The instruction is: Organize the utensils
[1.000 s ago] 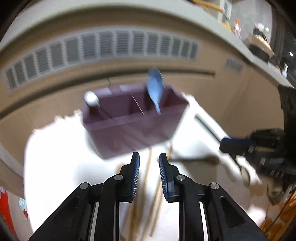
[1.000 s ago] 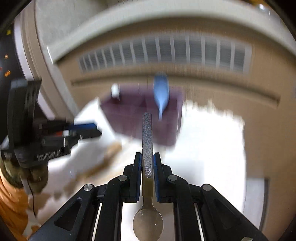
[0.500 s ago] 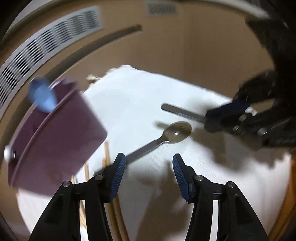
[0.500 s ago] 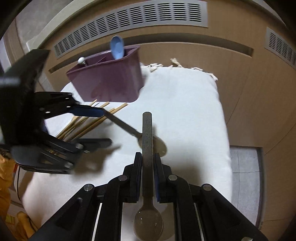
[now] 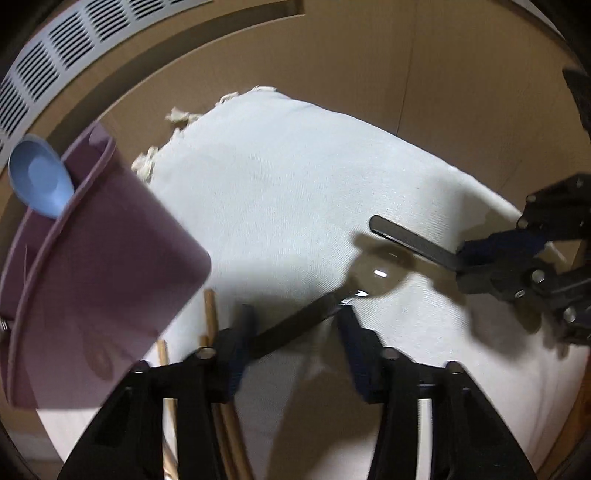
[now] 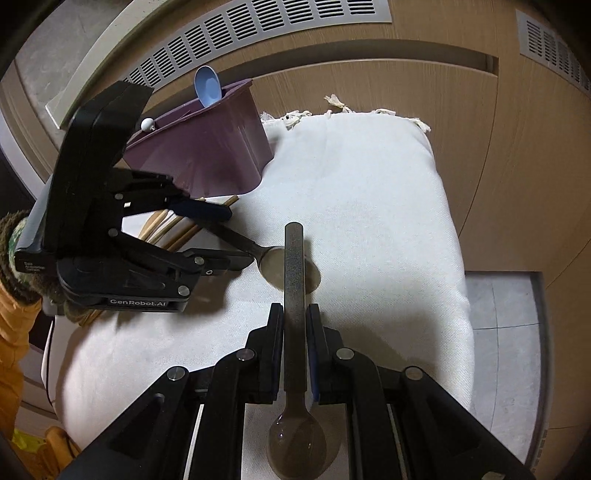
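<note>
A white cloth (image 6: 369, 206) covered a raised surface in front of wood panels with a slatted vent (image 6: 258, 33). At the far left corner of the cloth stood a purple bin (image 6: 207, 155) with dividers. A blue spoon (image 6: 208, 88) stood upright in it, bowl up, and a small white knob (image 6: 147, 124) showed above its rim farther left.

Wooden chopsticks (image 6: 173, 227) lay on the cloth just in front of the bin, partly under the left gripper (image 6: 231, 238).

A metal spoon (image 5: 373, 275) lay flat near the middle of the cloth, its bowl toward the right and its handle running back toward the chopsticks. The left gripper pointed steeply down over that handle. Its jaws were closing, with the handle between them; its blue pads (image 5: 240, 332) did not yet appear to press on it. The left view was slightly blurred.

The right gripper (image 6: 294, 325) was clenched on a second spoon (image 6: 293, 280), held by the middle of its handle. The handle end pointed forward, above the bowl of the lying spoon, and the bowl hung back under the gripper.

A person's orange sleeve (image 6: 11, 332) and a furry cuff (image 6: 14, 258) showed at the left edge of the right view.
</note>
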The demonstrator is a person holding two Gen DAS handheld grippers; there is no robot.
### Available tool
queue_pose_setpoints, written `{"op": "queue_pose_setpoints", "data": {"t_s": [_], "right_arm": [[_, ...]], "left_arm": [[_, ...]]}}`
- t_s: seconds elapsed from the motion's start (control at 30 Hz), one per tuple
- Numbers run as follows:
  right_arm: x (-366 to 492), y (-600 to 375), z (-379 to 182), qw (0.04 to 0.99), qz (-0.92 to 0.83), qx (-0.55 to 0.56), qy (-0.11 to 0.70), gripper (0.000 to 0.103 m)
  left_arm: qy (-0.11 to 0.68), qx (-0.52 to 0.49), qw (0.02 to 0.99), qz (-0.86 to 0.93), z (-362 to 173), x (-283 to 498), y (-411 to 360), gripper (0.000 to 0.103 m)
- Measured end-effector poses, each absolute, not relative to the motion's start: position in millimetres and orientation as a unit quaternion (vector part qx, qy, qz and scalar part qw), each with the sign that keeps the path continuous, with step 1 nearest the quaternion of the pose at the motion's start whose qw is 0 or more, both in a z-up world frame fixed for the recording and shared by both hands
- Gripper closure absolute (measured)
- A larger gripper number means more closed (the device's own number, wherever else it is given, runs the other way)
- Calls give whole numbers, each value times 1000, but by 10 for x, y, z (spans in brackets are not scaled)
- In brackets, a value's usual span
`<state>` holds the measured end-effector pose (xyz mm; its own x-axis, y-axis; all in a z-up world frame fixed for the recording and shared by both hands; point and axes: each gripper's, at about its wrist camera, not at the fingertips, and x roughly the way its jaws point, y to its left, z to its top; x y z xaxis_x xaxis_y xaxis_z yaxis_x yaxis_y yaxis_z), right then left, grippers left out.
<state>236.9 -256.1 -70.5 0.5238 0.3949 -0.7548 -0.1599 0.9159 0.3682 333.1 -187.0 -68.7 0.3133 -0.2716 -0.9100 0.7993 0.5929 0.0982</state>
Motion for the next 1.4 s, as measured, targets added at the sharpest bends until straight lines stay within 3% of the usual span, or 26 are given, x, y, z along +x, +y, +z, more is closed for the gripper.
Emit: {"op": "queue_pose_setpoints", "data": {"t_s": [0.03,0.13,0.4,0.63,0.67,0.73,0.8,1.07,1.1,1.13,1.4], "right_arm": [[2377,-2555,-704,863,162,128,461,91],[2385,-2529,-688,862,165,128,461,91],[2371,-2453,-585,864,174,121,456,91],[2387,-2334,-584,861,182,112,461,91],[2387,-2319,-589,861,181,111,462,91],[2386,-2299,-600,861,180,110,464,91],[2361,-2288,-591,862,179,107,463,91],[2230,-2335,-522,867,173,98,457,91],[2223,-2339,-517,867,173,98,456,91],[2220,-2342,-512,868,173,97,455,91],[2192,-2279,-431,871,179,93,448,91]], "left_arm": [[472,276,761,-349,-683,3309,-1864,75],[476,269,769,-333,-673,3207,-1825,83],[528,185,774,-296,-632,2912,-1242,90],[551,161,764,-295,-554,2620,-1037,86],[543,166,770,-291,-538,2628,-1063,83],[537,166,775,-291,-526,2664,-1122,63],[530,167,776,-297,-538,2722,-1222,54],[525,176,785,-276,-600,2853,-1441,55],[524,176,786,-277,-608,2873,-1488,58],[520,176,788,-277,-601,2858,-1475,68],[475,135,837,-237,-362,2554,-1022,70]]}}
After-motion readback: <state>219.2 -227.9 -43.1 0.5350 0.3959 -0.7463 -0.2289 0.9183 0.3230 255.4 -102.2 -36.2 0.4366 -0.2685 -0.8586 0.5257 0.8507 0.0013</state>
